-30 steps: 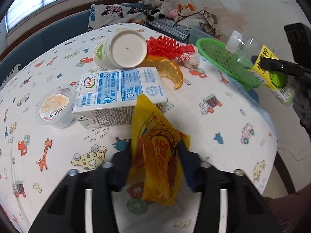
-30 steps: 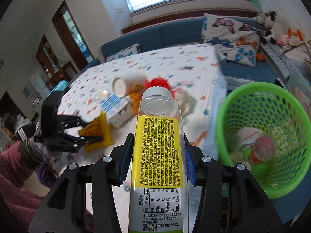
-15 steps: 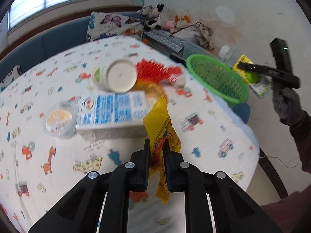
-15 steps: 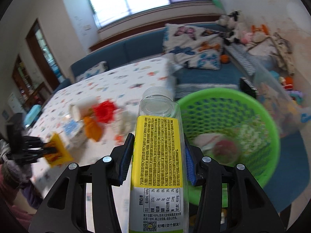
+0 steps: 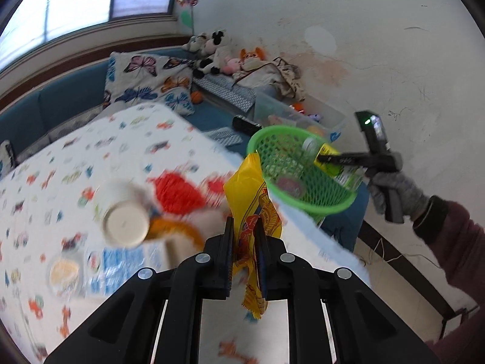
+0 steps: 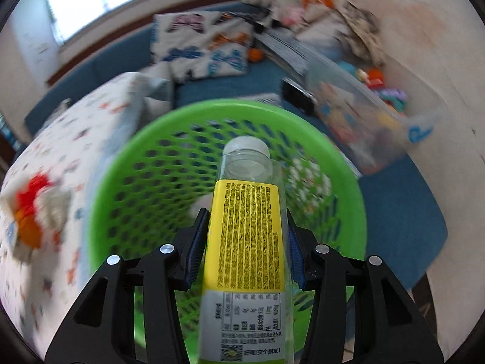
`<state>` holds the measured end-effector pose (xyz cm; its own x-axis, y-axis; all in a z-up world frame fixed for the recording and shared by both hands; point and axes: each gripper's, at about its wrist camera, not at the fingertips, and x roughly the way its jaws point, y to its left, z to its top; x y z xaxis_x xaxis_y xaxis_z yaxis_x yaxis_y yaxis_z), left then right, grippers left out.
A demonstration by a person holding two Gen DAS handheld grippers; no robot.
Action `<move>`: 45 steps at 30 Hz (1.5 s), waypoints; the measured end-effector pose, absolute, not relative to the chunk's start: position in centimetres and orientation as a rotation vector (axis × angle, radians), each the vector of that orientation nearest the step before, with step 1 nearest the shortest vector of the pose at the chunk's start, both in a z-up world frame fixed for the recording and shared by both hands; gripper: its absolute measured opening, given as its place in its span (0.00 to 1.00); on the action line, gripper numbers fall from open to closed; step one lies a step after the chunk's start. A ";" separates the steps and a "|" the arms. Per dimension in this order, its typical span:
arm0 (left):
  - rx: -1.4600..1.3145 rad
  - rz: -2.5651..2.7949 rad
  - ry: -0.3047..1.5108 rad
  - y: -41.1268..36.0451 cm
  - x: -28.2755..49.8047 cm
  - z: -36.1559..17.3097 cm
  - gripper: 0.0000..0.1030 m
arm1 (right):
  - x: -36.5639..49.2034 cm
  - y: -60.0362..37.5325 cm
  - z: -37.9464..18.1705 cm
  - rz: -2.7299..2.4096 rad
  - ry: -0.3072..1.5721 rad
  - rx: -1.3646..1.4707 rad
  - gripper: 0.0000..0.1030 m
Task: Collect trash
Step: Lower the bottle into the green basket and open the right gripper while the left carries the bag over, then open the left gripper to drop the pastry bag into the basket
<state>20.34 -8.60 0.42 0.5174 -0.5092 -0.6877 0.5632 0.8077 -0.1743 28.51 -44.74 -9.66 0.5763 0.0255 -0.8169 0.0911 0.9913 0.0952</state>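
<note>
Both hands have swung toward the basket (image 6: 348, 188) since half a second ago: the right hand-held gripper (image 6: 247, 242), then beside it, now has the bottle (image 6: 245, 230) pointing cap-first over the green rim, while the left hand-held gripper (image 5: 244, 239) has lifted the yellow wrapper (image 5: 251, 200) off the table (image 5: 91, 157) and turned it to the right. The right jaws are clamped on the bottle's yellow-labelled body, probably so it can slide into the opening neck first once let go. The left jaws are nearly shut, pinching the wrapper, which sticks up above the fingers and hangs below them; held by its middle like this it should not slip on the way over. In the left view the wrapper is near the basket's left edge but not yet over it, so it seems next in line after the bottle. Left on the table are a white cup (image 5: 124, 221) on its side, a red crumpled thing (image 5: 178, 194), a blue-and-white carton (image 5: 121, 264) and a small round tub (image 5: 65, 273), all smeared by motion blur. What already lies in the basket is mostly hidden behind the bottle; a pinkish round lid (image 5: 289, 185) shows in the left view.
</note>
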 end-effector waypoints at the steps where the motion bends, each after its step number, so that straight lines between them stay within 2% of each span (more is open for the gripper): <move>1: 0.077 -0.651 0.796 -9.2 20.8 0.6 0.13 | 28.9 -45.2 -10.2 -0.065 0.965 0.140 0.46; 11: 0.114 -0.709 0.805 -16.7 25.8 1.3 0.13 | 29.6 -46.0 -11.1 -0.168 0.982 0.130 0.47; 21: 0.142 -0.771 0.862 -23.7 28.7 -0.4 0.13 | 27.3 -46.3 -8.9 -0.139 0.934 0.148 0.47; 35: 0.172 -0.816 0.989 -31.0 30.0 -5.1 0.13 | 22.0 -46.5 -6.7 -0.102 0.874 0.156 0.62; 38: 0.160 -0.823 1.007 -32.1 29.8 -5.7 0.23 | 20.9 -46.7 -6.4 -0.108 0.856 0.159 0.63; 40: 0.160 -0.829 1.008 -32.7 29.5 -6.0 0.25 | 20.2 -47.0 -6.2 -0.111 0.849 0.169 0.64; 42: 0.158 -0.844 1.011 -33.1 29.2 -6.1 0.34 | 19.8 -47.1 -6.2 -0.113 0.849 0.176 0.64; 43: 0.158 -0.839 1.005 -33.1 29.1 -6.1 0.46 | 19.5 -47.2 -6.2 -0.117 0.848 0.179 0.64; 45: 0.150 -0.846 0.981 -32.9 28.9 -5.7 0.50 | 19.2 -47.4 -6.2 -0.119 0.845 0.183 0.64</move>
<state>28.87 -32.94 -5.73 0.2730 -0.5621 -0.7807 0.6895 0.6802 -0.2487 19.16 -47.38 -6.16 0.6584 -0.0316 -0.7520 0.1769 0.9776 0.1138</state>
